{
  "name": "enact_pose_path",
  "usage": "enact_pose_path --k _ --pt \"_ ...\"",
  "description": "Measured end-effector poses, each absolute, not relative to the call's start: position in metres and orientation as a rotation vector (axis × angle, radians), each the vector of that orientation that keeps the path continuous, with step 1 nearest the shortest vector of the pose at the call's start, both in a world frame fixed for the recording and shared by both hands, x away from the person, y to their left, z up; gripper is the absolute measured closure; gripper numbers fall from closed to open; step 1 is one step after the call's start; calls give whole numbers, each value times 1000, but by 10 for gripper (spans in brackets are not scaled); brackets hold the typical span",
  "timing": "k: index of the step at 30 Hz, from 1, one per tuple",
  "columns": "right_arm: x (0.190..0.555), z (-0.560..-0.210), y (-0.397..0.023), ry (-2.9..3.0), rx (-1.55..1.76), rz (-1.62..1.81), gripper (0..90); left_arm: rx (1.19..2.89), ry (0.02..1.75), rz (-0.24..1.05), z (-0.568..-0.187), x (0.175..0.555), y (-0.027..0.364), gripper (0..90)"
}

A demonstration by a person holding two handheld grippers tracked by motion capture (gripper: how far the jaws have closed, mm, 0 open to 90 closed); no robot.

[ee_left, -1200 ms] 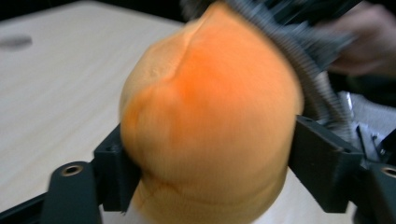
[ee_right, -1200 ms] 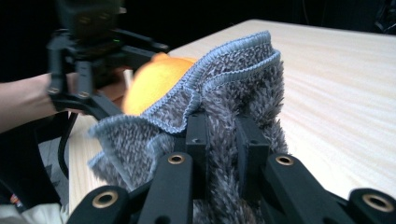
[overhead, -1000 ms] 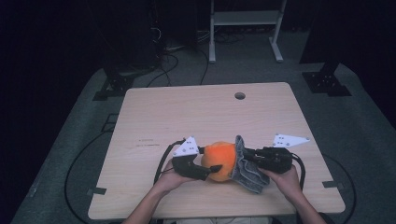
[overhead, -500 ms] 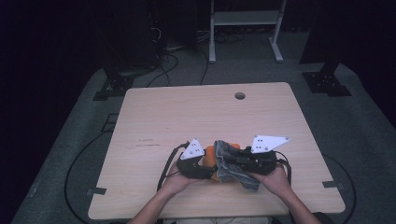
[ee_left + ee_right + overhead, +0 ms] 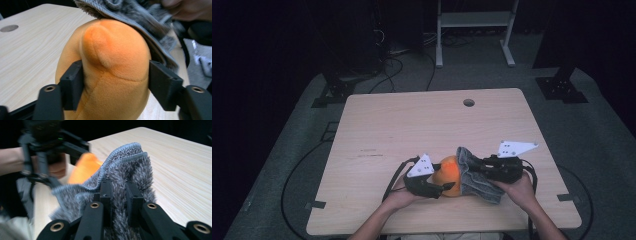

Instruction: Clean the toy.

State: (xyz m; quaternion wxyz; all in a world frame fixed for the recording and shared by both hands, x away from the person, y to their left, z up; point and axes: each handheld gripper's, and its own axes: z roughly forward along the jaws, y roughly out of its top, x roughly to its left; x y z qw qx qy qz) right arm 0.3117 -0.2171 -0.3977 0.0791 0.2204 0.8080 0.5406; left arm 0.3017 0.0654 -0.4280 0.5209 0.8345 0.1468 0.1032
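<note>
- At the near edge of the wooden table (image 5: 412, 125), the left gripper (image 5: 115, 87) is clamping an orange plush toy (image 5: 112, 70) from both sides, its two black jaws pressing into the soft body; those jaws have just been closing on it.
- The orange plush toy is sitting on the table between the two hands, just in front of the person, and its rounded top is bulging up above the jaws in the left gripper view.
- The right gripper (image 5: 119, 195) is pinching a fold of grey fuzzy cloth (image 5: 130, 167) between jaws drawn close together, with the pile bunching around them.
- In the high view, the grey fuzzy cloth (image 5: 474, 172) is draping over the right side of the toy (image 5: 449, 172), touching it, and hanging down toward the table on the person's right.
- In the right gripper view, the cloth's stitched hem is arching above the jaws, and the orange toy is peeking out behind it, beside the blurred left gripper.
- Both hands are resting close together, the left hand (image 5: 399, 197) and the right hand (image 5: 517, 190) each wrapping around its gripper's body.
</note>
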Motion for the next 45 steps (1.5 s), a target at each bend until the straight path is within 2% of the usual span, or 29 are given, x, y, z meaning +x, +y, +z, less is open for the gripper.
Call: enact_pose_path --k 3,6,7,9,10,11,14,16,23,28,35,40,45 --pt "302 -387 -201 2460 545 1642 779 2016 322 260 -428 298 62 367" --pt "301 -382 -189 2504 481 1580 779 2018 309 254 -428 298 67 350" --pt "304 -383 -188 2519 491 1599 780 1999 318 248 -427 299 70 311" --pt "305 -386 -188 2542 494 1609 780 1971 348 254 -425 303 74 166" --pt "305 -387 -187 2548 488 1619 780 1982 358 236 -426 305 74 130" --pt "304 -387 -185 2548 475 1619 780 1993 350 216 -427 306 73 152" --pt "305 -386 -187 2536 496 1599 780 1991 341 212 -429 306 73 292" --pt "311 -387 -198 2521 544 1607 779 1992 338 203 -430 307 74 334" --pt "320 -405 -240 2482 740 1603 780 1990 308 204 -431 305 72 334" --pt "318 -404 -239 2514 725 1654 779 2018 243 212 -432 300 66 350" --pt "311 -387 -202 2570 545 1645 779 2033 212 240 -432 295 67 359" --pt "324 -398 -223 2515 682 1687 780 2023 240 224 -432 300 74 367" --pt "321 -415 -248 2444 798 1717 780 1995 283 203 -432 306 78 365"
